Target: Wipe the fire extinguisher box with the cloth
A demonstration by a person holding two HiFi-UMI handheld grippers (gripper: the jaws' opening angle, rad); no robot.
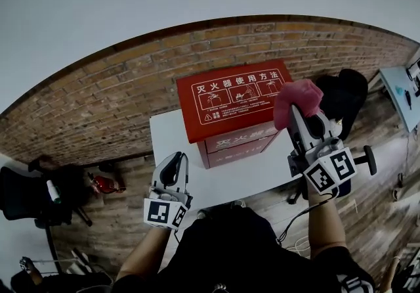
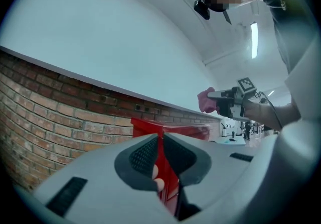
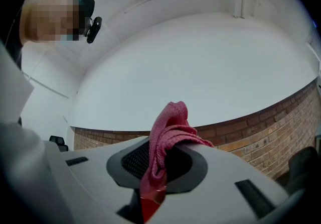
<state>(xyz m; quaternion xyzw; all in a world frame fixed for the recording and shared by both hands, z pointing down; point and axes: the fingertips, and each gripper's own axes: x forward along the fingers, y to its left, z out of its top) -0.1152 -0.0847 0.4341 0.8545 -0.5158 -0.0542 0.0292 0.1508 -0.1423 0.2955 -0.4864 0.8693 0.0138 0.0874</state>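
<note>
White table (image 1: 172,137) held the fire extinguisher box (image 1: 233,98); at its three o'clock the right gripper (image 1: 295,114) pinched the cloth (image 1: 298,96), which probably should be pressed flat on the lid. Left gripper (image 1: 176,159) was closed, empty.

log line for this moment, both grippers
left gripper: shut, empty | right gripper: shut on cloth | cloth: at box top's right edge, contact unclear | box: on table

Fire extinguisher box (image 1: 233,104) on table (image 1: 172,139), wall (image 1: 98,101) behind, cloth (image 1: 299,94) in jaws of right gripper (image 1: 294,110) at box's right
</note>
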